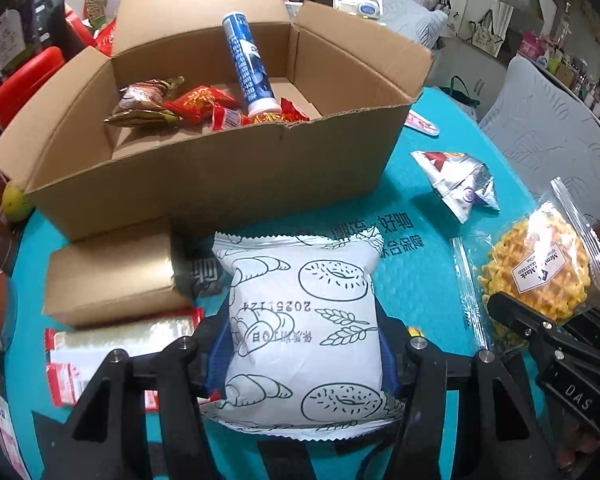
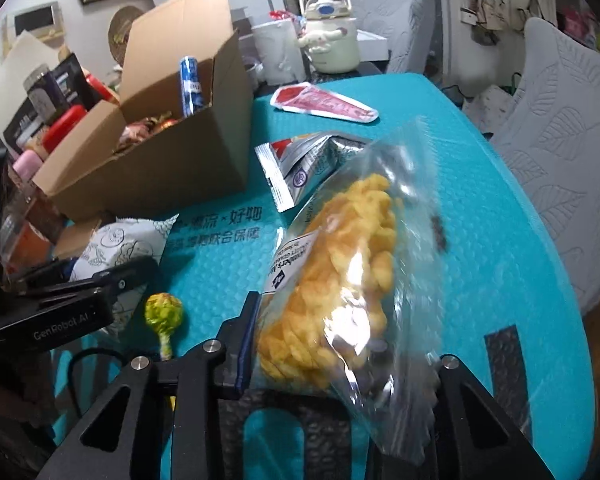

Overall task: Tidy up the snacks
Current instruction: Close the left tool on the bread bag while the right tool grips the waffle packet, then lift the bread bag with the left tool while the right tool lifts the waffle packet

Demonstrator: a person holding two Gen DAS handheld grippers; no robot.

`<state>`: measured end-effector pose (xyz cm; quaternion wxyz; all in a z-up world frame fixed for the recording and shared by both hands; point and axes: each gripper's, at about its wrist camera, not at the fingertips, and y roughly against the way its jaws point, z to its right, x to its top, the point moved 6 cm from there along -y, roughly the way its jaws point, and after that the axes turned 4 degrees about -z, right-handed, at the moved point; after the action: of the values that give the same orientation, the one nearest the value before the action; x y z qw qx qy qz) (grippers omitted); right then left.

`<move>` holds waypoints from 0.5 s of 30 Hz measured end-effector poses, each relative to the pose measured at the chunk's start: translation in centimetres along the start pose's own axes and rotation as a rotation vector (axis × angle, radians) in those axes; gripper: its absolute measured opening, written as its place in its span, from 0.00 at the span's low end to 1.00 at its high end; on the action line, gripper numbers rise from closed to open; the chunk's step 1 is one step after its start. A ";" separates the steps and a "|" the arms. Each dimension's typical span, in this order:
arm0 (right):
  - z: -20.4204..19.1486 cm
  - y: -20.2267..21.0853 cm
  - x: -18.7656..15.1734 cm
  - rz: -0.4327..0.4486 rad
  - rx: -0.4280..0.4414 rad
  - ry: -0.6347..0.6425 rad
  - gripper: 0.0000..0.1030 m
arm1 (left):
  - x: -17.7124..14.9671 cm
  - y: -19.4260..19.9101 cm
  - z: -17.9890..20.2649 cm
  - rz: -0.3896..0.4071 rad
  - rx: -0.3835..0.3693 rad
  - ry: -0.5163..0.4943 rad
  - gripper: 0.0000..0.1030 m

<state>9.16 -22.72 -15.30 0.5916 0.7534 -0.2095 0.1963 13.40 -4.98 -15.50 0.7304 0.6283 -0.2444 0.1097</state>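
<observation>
Tool [image 1: 304, 356] around puffy white packet [image 1: 300, 320]

The surface [image 1: 428, 280] is teal with dark lettering, the bread packet [image 1: 304, 320] white with black line drawings, the waffle [image 2: 340, 276] golden yellow in clear wrap, the cardboard box [image 1: 204, 176] plain brown.

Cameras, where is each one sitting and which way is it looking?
Left wrist: it sits on the left hand-held gripper, looking down along its fingers at the white bread packet they squeeze, toward the cardboard box; the right hand-held gripper shows at the right edge.
Right wrist: it sits on the right hand-held gripper, looking down at the waffle bag it holds; the left hand-held gripper shows at the left.
Shared: box, blue tube, bread packet, waffle bag, silver packet, teal mat.
</observation>
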 end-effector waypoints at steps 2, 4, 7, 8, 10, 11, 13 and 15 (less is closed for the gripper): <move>-0.2 0.8 -0.2 0.019 0.011 -0.005 0.30 | -0.4 0.7 0.0 0.010 -0.006 0.000 0.57; -0.4 1.7 -0.5 0.037 0.015 -0.002 0.30 | -0.9 1.5 0.1 0.019 -0.015 0.001 0.57; -1.0 3.0 -1.1 0.062 0.021 0.005 0.30 | -1.6 2.7 0.6 0.036 -0.026 0.002 0.57; -1.1 3.2 -1.2 0.067 0.024 0.005 0.30 | -1.5 2.9 0.9 0.041 -0.028 0.001 0.57; -1.5 3.9 -1.7 0.077 0.032 0.009 0.30 | -2.0 3.8 0.9 0.053 -0.033 0.000 0.57; -1.7 4.3 -2.0 0.081 0.036 0.012 0.30 | -2.3 4.4 0.9 0.060 -0.036 0.000 0.57; -2.4 5.1 -2.6 0.089 0.045 0.020 0.30 | -2.8 5.3 0.9 0.075 -0.042 0.000 0.57; -2.9 5.6 -3.0 0.096 0.056 0.026 0.30 | -3.6 6.5 0.8 0.090 -0.044 0.002 0.57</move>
<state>3.42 -20.81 -11.71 0.5630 0.7560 -0.2321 0.2402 7.10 -4.02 -11.64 0.7387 0.6003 -0.2739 0.1376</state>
